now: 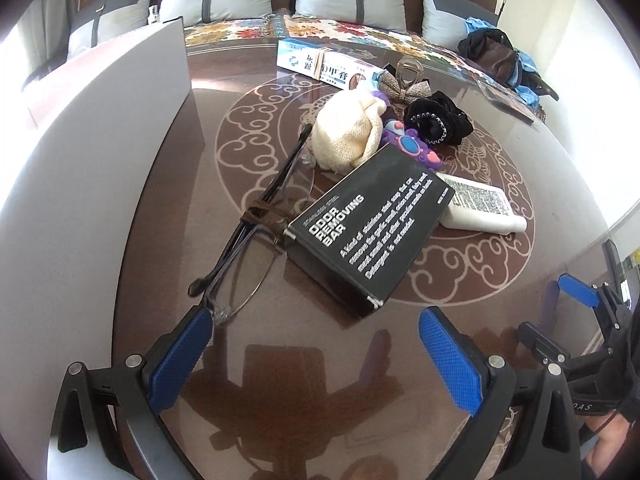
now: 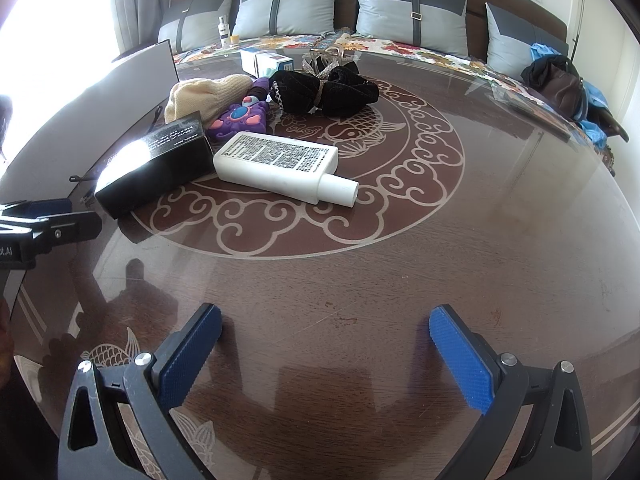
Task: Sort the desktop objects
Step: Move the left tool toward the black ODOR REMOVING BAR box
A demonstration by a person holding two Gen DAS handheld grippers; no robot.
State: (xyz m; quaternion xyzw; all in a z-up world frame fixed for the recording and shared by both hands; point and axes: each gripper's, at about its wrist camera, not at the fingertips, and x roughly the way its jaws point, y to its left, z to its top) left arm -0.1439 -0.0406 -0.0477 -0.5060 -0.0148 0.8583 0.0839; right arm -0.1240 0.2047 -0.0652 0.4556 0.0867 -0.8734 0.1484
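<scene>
A heap of objects lies mid-table. A black box (image 1: 366, 228) (image 2: 156, 166) printed "ODOR REMOVING BAR" is nearest, with folded glasses (image 1: 248, 240) to its left. Behind them lie a cream knit pouch (image 1: 346, 132) (image 2: 208, 96), a purple toy (image 1: 416, 146) (image 2: 240, 118), a white bottle (image 1: 480, 204) (image 2: 280, 162), a black velvet scrunchie (image 1: 436, 120) (image 2: 324, 90) and a white-blue carton (image 1: 320, 64) (image 2: 266, 62). My left gripper (image 1: 314, 338) stands open just short of the glasses and box. My right gripper (image 2: 326, 334) stands open over bare table, well short of the bottle.
A tall grey panel (image 1: 92, 152) (image 2: 144, 64) stands along the table's left side. Behind the round glass-topped table (image 2: 460, 240) is a sofa with grey cushions (image 2: 412, 8), a dark bag (image 2: 560, 84) and a small bottle (image 2: 222, 32). The right gripper (image 1: 580, 296) shows in the left wrist view.
</scene>
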